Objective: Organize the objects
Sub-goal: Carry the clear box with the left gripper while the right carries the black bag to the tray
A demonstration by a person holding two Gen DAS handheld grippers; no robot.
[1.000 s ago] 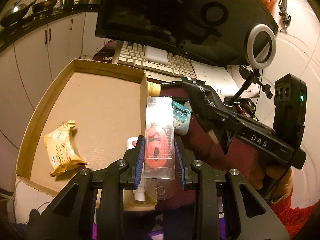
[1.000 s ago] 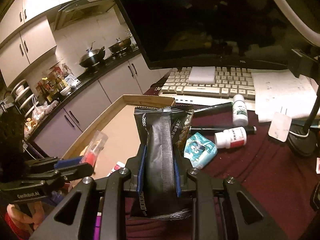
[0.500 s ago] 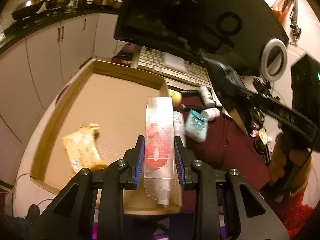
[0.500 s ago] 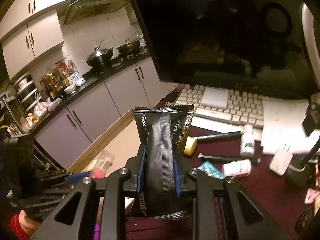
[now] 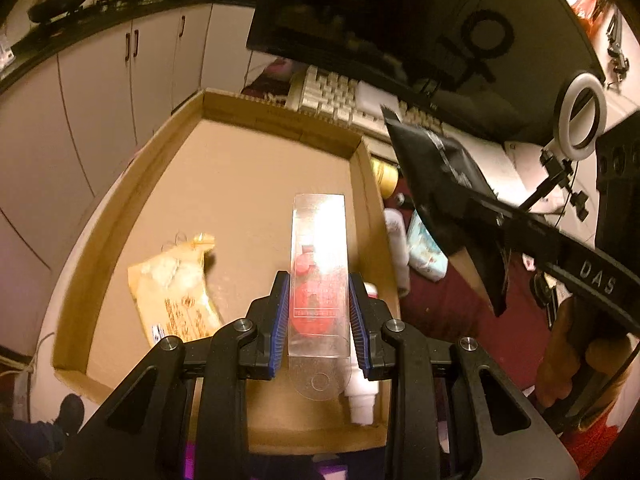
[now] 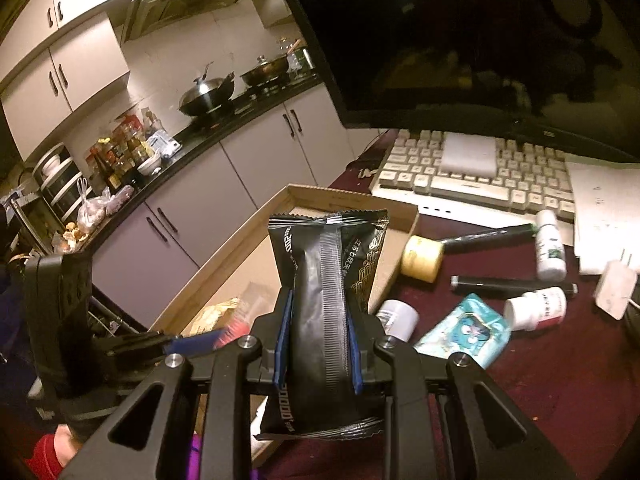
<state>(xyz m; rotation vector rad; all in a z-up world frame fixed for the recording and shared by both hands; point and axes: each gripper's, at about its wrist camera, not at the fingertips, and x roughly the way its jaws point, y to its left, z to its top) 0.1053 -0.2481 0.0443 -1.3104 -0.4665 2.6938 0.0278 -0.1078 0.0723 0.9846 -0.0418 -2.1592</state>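
Clear blister pack (image 5: pixel 319 276): clamped in the left gripper (image 5: pixel 319 308) jaws — above the cardboard tray (image 5: pixel 224 184).
Black snack pouch (image 6: pixel 326 280): squeezed in the right gripper (image 6: pixel 319 344) jaws — over the tray's edge.
Yellow packet (image 5: pixel 176 292): inside the tray.

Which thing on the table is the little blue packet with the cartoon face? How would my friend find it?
Start at the big white keyboard under the dark monitor, then come down past the black pens onto the dark red tablecloth. The blue packet lies flat there, between two small white bottles. It is the only soft, light-blue thing, and it has a cartoon face printed on it.
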